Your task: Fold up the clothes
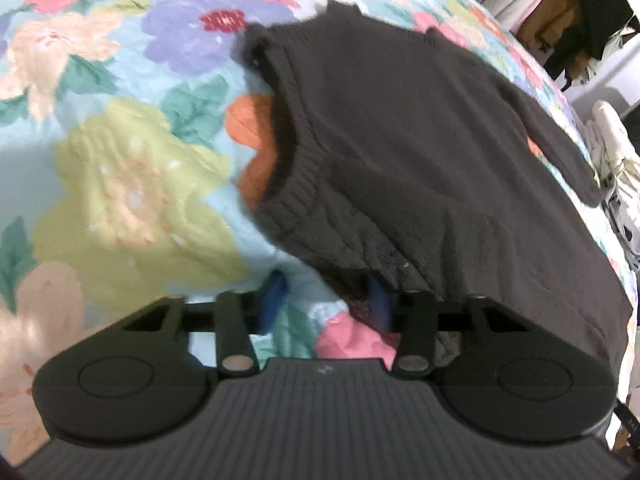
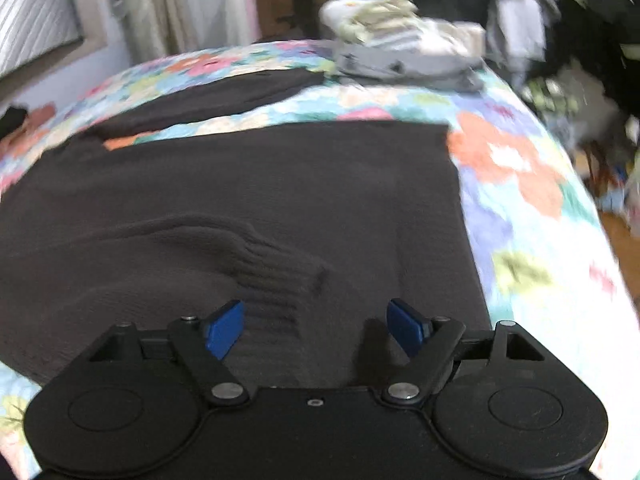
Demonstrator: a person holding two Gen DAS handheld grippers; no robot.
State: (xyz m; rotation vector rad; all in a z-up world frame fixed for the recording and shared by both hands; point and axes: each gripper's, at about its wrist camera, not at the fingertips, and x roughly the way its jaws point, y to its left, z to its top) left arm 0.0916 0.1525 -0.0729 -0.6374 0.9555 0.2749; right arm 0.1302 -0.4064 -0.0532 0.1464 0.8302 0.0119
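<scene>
A dark knit sweater (image 1: 420, 152) lies spread on the floral bedspread (image 1: 120, 152). The left gripper (image 1: 326, 300) sits low at the sweater's near edge, jaws apart, knit draped over its right pad. The right gripper (image 2: 316, 326) hovers over the folded-in cuff (image 2: 280, 276), jaws wide, holding nothing.

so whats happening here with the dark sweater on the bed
A person with a handheld gripper in each hand is folding a dark knit sweater spread on a floral bedspread. One sleeve is already laid across the body, its ribbed cuff just ahead of the open right gripper. The left gripper is open at the sweater's near edge, with fabric draped over one finger. A pile of other clothes sits at the bed's far end.
</scene>
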